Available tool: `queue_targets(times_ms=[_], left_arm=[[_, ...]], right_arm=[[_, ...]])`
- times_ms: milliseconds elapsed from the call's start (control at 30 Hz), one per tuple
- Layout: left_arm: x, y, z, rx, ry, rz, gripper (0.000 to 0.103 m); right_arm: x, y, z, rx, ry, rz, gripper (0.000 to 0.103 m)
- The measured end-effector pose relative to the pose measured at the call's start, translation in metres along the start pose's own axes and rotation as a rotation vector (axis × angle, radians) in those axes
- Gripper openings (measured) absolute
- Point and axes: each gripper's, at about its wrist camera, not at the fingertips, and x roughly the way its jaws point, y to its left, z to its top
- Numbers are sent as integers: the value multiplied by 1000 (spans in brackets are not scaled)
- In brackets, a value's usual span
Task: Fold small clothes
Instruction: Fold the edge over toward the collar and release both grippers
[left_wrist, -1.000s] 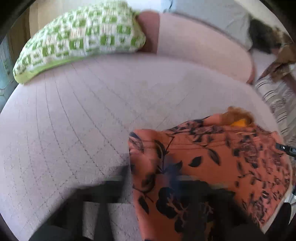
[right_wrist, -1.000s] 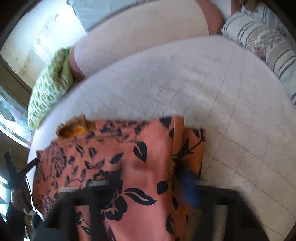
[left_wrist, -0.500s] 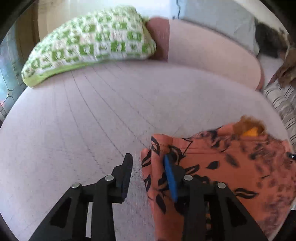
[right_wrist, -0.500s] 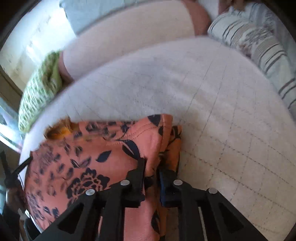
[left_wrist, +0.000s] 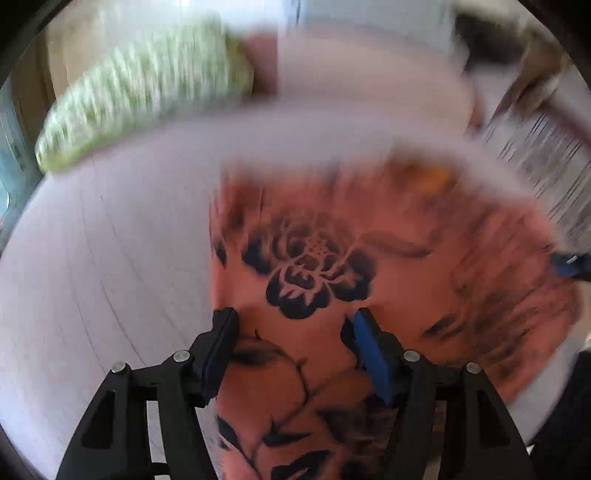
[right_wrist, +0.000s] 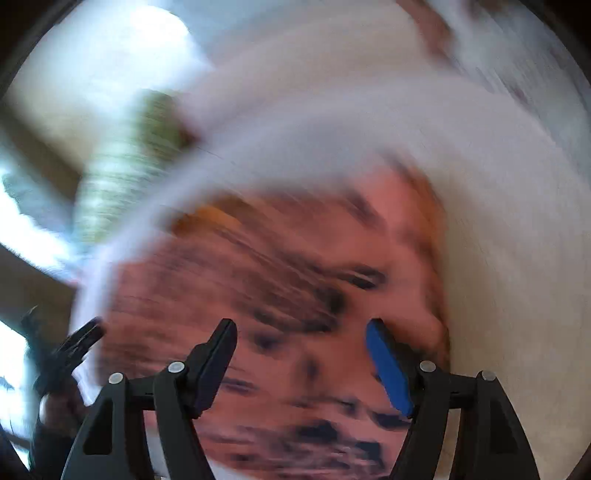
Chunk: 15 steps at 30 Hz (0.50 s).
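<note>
Home: quilted sofa (left_wrist: 110, 258), green cushion (left_wrist: 147, 85).

Both views close above garment (left_wrist: 369, 266)

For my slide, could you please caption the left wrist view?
Open left gripper over orange floral garment on a bed.

An orange garment (left_wrist: 388, 273) with a black floral print is lying spread on the pale quilted bedcover — one large dark blossom is showing clearly in the left wrist view, with leaves and stems trailing toward the near edge. Its left side is forming a fairly straight edge, and a small yellow-orange patch is showing at the far edge. In the right wrist view the same cloth (right_wrist: 295, 295) is smearing into streaks — its finer detail cannot be made out.
</note>
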Motion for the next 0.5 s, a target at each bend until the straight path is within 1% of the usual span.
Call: queue_targets(times_ms=[33, 67, 100, 133, 167, 200, 233, 267, 300, 333, 367, 400, 433, 467, 500], left_arm=[[-8, -2, 1, 10, -42, 19, 67], [-21, -5, 6, 13, -47, 26, 67], [-37, -7, 10, 8, -84, -1, 68], [-58, -8, 12, 6, -151, -19, 72], [-70, -11, 10, 6, -182, -8, 76], [-81, -14, 10, 3, -208, 11, 82], [-86, -15, 6, -4, -219, 12, 85], [-87, -17, -1, -21, -218, -1, 86], [-80, -17, -7, -38, -194, -5, 88], [-66, -16, -13, -51, -142, 1, 88], [-38, -14, -22, -61, -12, 30, 88], [-25, -13, -28, -64, 66, 57, 87], [-22, -11, -33, -81, 90, 64, 87], [-34, -8, -34, -116, 43, 54, 87], [-47, -7, -32, -139, 1, 49, 87]], right_arm=[[-9, -7, -3, 41, -53, 20, 66], [-21, -3, -3, 46, -67, 8, 66], [-35, 5, -3, 29, -80, -11, 66], [-51, 14, -7, -6, -116, -9, 66], [-71, 26, -15, -54, -164, 21, 70], [-82, 34, -22, -76, -180, 54, 78], [-86, 39, -29, -83, -172, 95, 82], [-82, 39, -39, -77, -144, 150, 84], [-73, 36, -44, -65, -119, 163, 84], [-56, 26, -54, -38, -72, 128, 84], [-35, 7, -62, 25, -5, 62, 80], [-33, -8, -69, 103, -33, 78, 72], [-44, -9, -70, 134, -70, 101, 72], [-59, -5, -68, 153, -79, 115, 72], [-73, 2, -66, 128, -105, 110, 72]])
